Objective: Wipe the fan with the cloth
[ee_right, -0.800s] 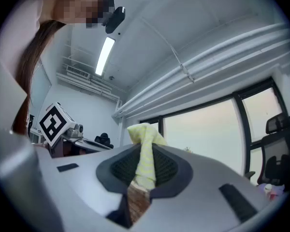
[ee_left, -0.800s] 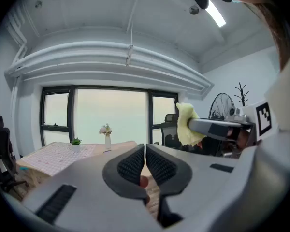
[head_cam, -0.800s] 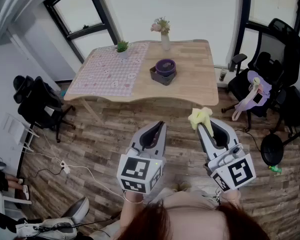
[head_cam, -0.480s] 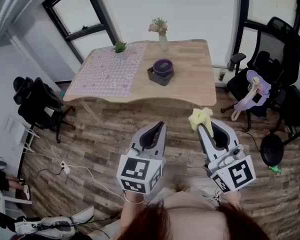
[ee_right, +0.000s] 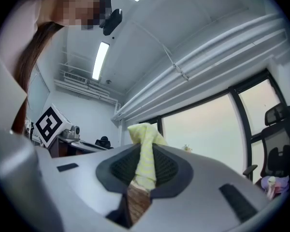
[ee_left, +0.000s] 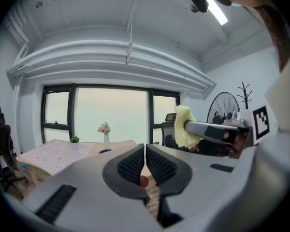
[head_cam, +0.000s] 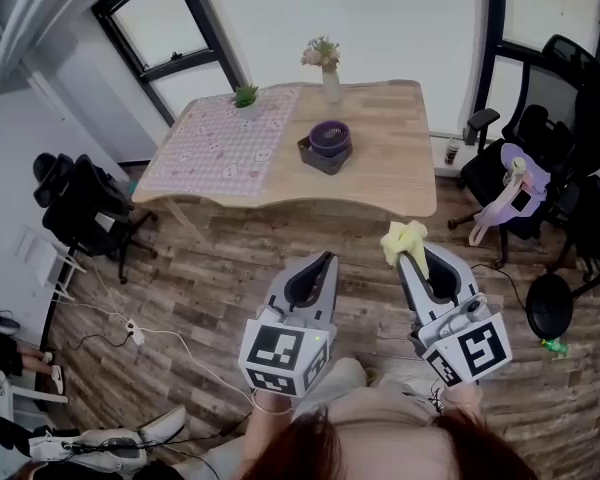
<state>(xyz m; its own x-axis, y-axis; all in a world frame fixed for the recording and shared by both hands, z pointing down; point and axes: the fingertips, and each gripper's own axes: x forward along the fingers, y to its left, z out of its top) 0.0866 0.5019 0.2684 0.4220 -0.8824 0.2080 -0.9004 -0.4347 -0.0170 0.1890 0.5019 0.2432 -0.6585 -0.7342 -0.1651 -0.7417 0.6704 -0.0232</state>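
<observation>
Jaws together on nothing, the left hand-held gripper [head_cam: 326,260] is hovering idle; the right hand-held gripper [head_cam: 416,258] is clamping the yellow cloth [head_cam: 401,236], tuft sticking out forward (probably for wiping), with the fan [ee_left: 225,109] standing well apart, far right.

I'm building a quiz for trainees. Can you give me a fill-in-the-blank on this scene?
The cloth in the right claw is ___ in colour.
The left claw is shut and holds ___.
The vase on the table holds ___.
Missing words: yellow; nothing; flowers.
</observation>
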